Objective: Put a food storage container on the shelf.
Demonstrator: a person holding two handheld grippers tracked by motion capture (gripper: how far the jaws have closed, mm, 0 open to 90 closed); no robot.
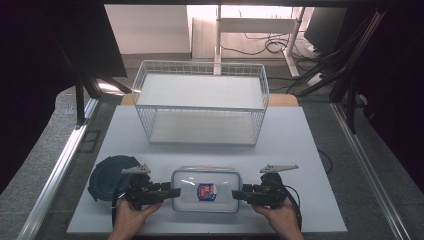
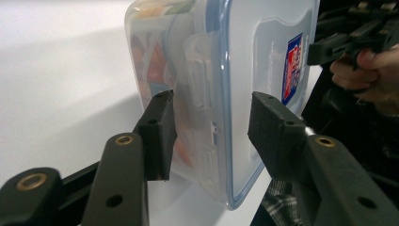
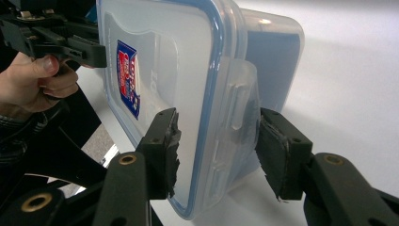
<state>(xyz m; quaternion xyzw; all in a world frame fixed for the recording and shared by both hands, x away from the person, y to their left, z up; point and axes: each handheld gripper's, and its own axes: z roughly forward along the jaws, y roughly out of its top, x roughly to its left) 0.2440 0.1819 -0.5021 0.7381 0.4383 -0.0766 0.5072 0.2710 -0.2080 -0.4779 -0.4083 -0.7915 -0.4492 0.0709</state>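
While fingers gape, left gripper (image 1: 172, 192), right gripper (image 1: 239, 194) — straddling container (image 1: 206, 190) ends.

Between the black left tongs (image 1: 172, 192) and black right tongs (image 1: 237, 194) sits a clear rectangular plastic container (image 1: 206, 190) with a pale blue seal line around its lid and a red, white and blue label (image 1: 206, 191) at its middle; orange and green tints show through its wall in the left gripper view. The flat desk (image 1: 300, 150) under them is white. Outward of the left tongs lies a dark blue round plastic lid (image 1: 107, 175). Beyond both tongs stands a white wire basket (image 1: 201, 102).
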